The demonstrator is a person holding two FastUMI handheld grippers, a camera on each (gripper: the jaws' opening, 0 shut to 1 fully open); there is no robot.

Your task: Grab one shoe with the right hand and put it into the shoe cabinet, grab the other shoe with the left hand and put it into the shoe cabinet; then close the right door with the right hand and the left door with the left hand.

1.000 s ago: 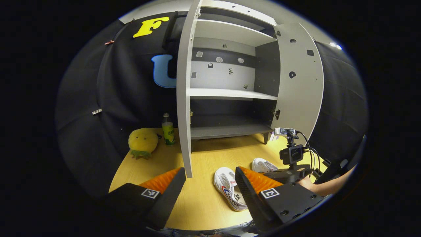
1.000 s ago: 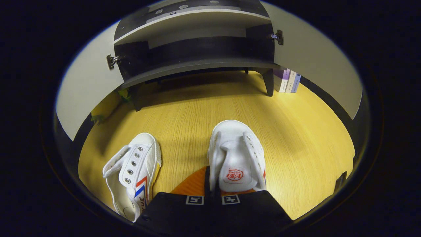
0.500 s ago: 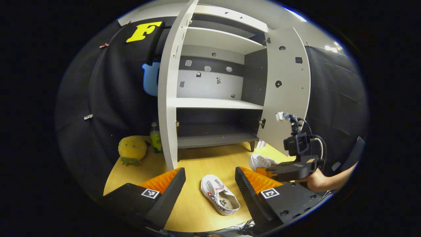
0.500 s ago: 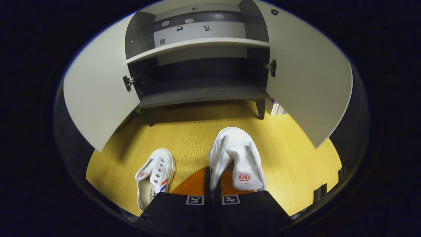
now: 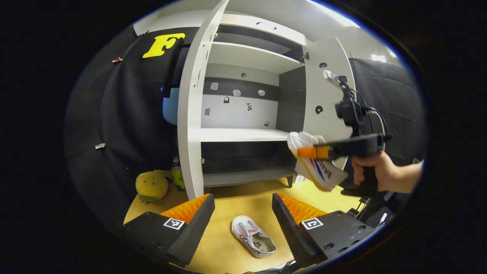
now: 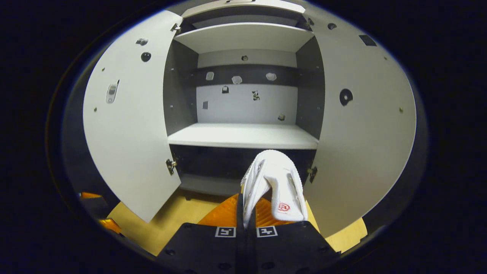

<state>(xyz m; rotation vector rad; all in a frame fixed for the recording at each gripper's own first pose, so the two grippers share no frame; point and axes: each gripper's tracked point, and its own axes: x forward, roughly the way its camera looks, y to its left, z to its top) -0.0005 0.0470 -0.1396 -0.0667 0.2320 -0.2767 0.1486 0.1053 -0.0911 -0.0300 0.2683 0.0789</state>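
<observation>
My right gripper (image 6: 245, 211) is shut on the side wall of a white shoe (image 6: 276, 180), held in the air in front of the open shoe cabinet (image 6: 243, 135). In the left gripper view that right gripper (image 5: 310, 152) is level with the middle shelf, the white shoe (image 5: 317, 165) hanging from it, toe toward the cabinet (image 5: 243, 134). The other white shoe (image 5: 253, 236) lies on the yellow floor between my left gripper's (image 5: 243, 213) open fingers, well below them. Both cabinet doors, the left door (image 5: 190, 114) and the right door (image 5: 329, 95), stand open.
A yellow plush toy (image 5: 151, 185) and a green bottle (image 5: 177, 176) sit on the floor left of the cabinet. A hand (image 5: 371, 169) holds the right gripper's handle. The cabinet's shelves hold nothing. Bare wooden floor (image 5: 228, 196) lies before the cabinet.
The right gripper has lifted its shoe off the floor up to the height of the middle shelf. The left gripper has barely shifted, and the other shoe still lies on the floor.
</observation>
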